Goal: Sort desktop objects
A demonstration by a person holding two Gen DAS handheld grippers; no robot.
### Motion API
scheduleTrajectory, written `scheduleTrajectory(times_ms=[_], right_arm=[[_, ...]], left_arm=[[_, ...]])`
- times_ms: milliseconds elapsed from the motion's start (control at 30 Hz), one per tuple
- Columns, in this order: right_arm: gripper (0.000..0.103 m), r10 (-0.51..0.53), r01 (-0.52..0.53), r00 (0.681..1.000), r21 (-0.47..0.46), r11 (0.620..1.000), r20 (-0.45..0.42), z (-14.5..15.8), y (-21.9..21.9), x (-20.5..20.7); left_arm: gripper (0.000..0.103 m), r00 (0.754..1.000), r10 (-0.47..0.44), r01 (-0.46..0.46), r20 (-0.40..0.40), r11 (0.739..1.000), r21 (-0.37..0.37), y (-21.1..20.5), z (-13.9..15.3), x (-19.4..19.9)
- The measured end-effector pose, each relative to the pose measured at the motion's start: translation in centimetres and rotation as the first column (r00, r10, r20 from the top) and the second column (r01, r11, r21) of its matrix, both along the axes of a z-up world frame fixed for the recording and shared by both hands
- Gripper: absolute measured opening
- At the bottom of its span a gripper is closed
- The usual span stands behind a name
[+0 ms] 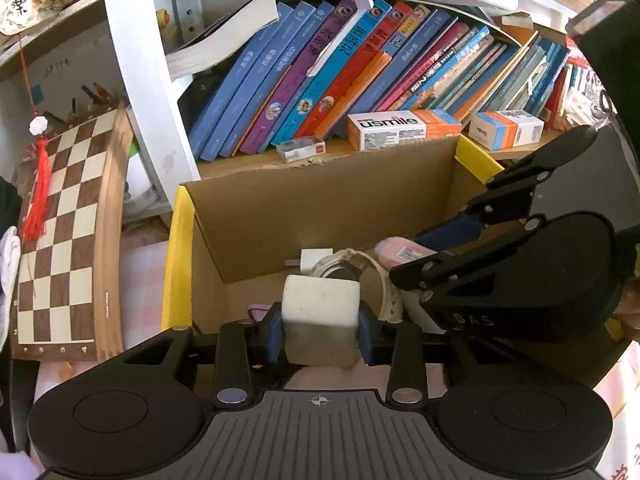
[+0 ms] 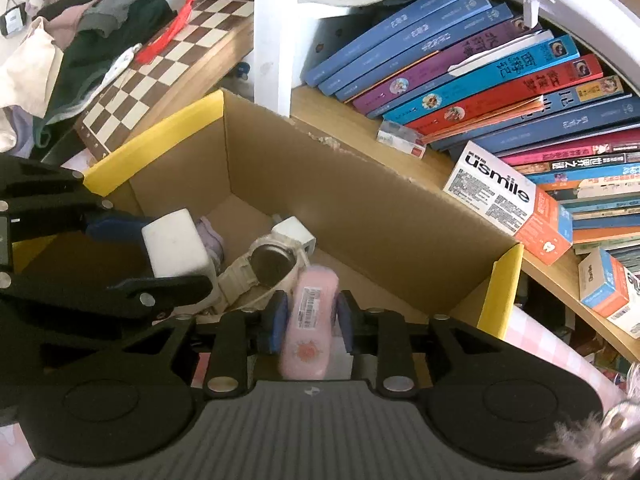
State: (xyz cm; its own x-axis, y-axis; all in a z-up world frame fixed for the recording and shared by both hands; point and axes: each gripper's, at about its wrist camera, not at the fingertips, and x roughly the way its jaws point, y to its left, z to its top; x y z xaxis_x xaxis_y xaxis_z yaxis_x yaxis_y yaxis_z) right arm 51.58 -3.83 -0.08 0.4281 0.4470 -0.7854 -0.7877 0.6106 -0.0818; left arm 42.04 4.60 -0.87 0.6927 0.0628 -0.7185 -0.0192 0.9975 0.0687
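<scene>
Inside the cardboard box (image 2: 360,208) a watch (image 2: 268,268) already lay; the left tool (image 1: 320,334) gripped a white block (image 1: 320,308), the right tool (image 2: 308,320) a pink packet (image 2: 310,320), both apparently awaiting release.

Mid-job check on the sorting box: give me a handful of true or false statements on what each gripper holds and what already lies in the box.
1. The left gripper is shut on a white block. True.
2. The right gripper is open with nothing in it. False: it is shut on a pink tube with a barcode label.
3. Both grippers hang over the cardboard box. True.
4. The box holds nothing yet. False: a white watch and a white plug adapter lie inside.
5. The usmile carton lies in the box. False: it sits on the shelf beside the books.
</scene>
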Motion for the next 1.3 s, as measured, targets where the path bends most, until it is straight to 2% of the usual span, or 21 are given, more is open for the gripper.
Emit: scheduleTrajectory(times_ms=[67, 100, 233, 300, 533, 767, 867, 1033, 1300], right_arm=[[0.032, -0.001, 0.001, 1.000, 0.009, 1.000, 0.004, 0.2, -0.2, -0.1], [0.035, -0.004, 0.004, 1.000, 0.017, 1.000, 0.006, 0.4, -0.5, -0.1], [0.053, -0.029, 0.028, 0.999, 0.067, 0.997, 0.021, 1.6, -1.7, -0.3], [0.060, -0.049, 0.045, 0.998, 0.112, 0.993, 0.033, 2.5, -2.5, -0.7], [0.065, -0.094, 0.067, 0.991, 0.254, 0.965, 0.097, 6.2, -4.8, -3.9], [0.070, -0.190, 0.126, 0.970, 0.354, 0.927, 0.151, 9.0, -7.8, -8.6], [0.078, -0.251, 0.169, 0.952, 0.386, 0.907, 0.173, 9.7, -9.6, -11.4], [0.087, -0.326, 0.226, 0.924, 0.402, 0.887, 0.199, 9.5, -12.2, -16.5], [0.091, -0.413, 0.314, 0.890, 0.394, 0.864, 0.195, 7.8, -14.7, -24.9]], left_arm=[[0.049, 1.000, 0.012, -0.013, 0.009, 1.000, 0.020, 0.0, 0.3, -0.2], [0.059, 1.000, 0.023, -0.024, 0.021, 0.999, 0.042, -0.1, 0.5, -0.5], [0.088, 0.996, 0.034, -0.039, 0.078, 0.997, 0.070, 0.0, 1.6, -1.8], [0.093, 0.994, 0.025, -0.033, 0.107, 0.997, 0.067, -0.1, 2.4, -2.6], [0.096, 0.974, 0.023, -0.053, 0.226, 0.990, 0.128, -2.1, 5.4, -5.8], [0.096, 0.950, 0.033, -0.072, 0.309, 0.991, 0.114, -2.4, 8.1, -10.3], [0.097, 0.945, 0.032, -0.070, 0.325, 0.992, 0.107, -2.5, 8.7, -13.0], [0.101, 0.943, 0.041, -0.069, 0.330, 0.995, 0.075, -2.9, 8.3, -17.7], [0.101, 0.950, 0.044, -0.057, 0.308, 0.998, 0.032, -3.8, 7.0, -24.5]])
